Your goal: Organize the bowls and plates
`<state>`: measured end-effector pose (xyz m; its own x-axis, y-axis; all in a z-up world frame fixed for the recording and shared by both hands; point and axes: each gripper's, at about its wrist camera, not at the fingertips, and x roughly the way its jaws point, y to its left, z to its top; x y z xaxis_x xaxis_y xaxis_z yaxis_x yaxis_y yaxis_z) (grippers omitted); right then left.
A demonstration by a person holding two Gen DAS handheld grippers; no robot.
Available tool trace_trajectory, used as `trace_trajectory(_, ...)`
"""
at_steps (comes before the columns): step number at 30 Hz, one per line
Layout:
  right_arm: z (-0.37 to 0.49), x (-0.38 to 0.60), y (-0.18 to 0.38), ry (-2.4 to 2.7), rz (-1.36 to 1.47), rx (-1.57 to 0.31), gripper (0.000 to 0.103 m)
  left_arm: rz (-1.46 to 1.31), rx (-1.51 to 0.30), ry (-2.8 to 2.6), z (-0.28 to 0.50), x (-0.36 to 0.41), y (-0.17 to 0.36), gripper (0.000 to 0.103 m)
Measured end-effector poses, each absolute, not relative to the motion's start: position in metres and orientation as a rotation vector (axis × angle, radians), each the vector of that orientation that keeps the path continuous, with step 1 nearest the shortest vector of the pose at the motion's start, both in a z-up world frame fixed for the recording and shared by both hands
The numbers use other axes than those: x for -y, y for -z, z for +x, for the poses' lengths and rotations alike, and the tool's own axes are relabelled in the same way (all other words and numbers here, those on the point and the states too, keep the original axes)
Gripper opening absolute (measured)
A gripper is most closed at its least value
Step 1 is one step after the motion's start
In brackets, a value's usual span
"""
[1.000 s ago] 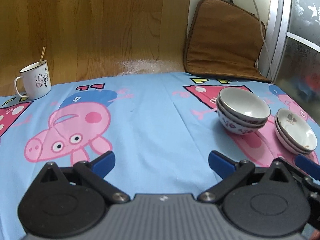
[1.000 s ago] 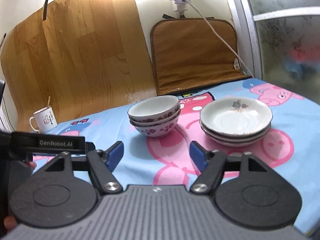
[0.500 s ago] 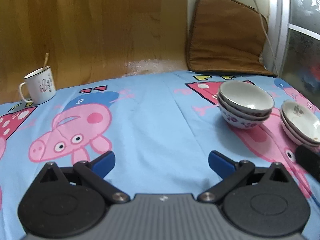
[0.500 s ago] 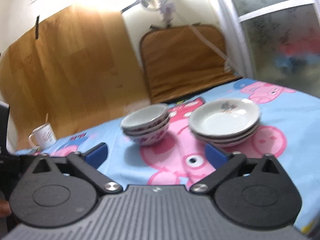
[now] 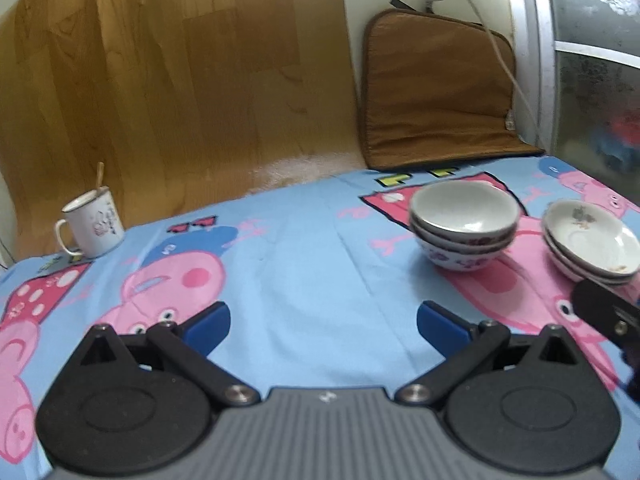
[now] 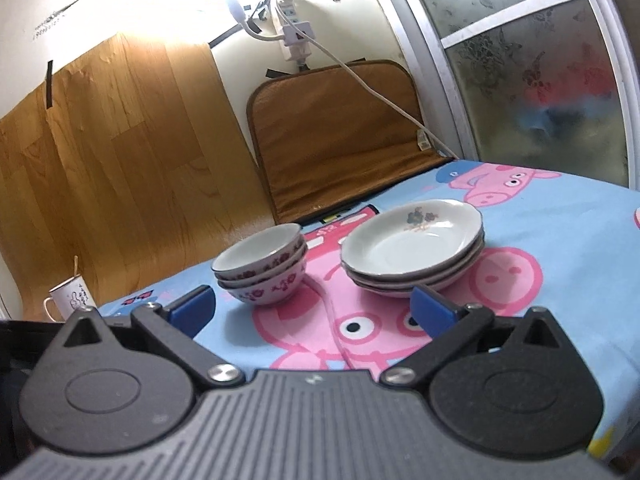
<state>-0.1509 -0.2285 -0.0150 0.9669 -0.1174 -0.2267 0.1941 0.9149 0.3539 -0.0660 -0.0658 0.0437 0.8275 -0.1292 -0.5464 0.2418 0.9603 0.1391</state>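
A stack of three white flowered bowls [image 5: 464, 220] [image 6: 262, 270] stands on the blue cartoon-pig cloth [image 5: 304, 264]. Just right of it sits a stack of shallow white plates [image 5: 592, 242] [image 6: 414, 246]. My left gripper [image 5: 322, 322] is open with nothing between its blue pads, well short of the bowls and to their left. My right gripper [image 6: 312, 308] is open wide and empty, close in front of both stacks. In the left wrist view part of the right gripper's black body [image 5: 608, 312] shows at the right edge.
A white mug with a spoon [image 5: 94, 226] [image 6: 68, 294] stands at the far left of the cloth. A brown cushion [image 6: 340, 136] leans on the back wall, with a white cable and power strip [image 6: 294, 28] above. Frosted glass door [image 6: 536, 64] lies to the right.
The right gripper's jaws spread wider and it drew back slightly from the stacks. The left gripper's view tilted up and pulled back; the right gripper's body slid along its right edge.
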Motion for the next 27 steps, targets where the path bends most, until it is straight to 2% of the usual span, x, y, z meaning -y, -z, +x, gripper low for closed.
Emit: trace_trajectory(27,-0.147,0.239,0.023,0.159,0.453,-0.257,0.103,0.219,-0.741,0.234,-0.059,0.079,-0.015,0.103)
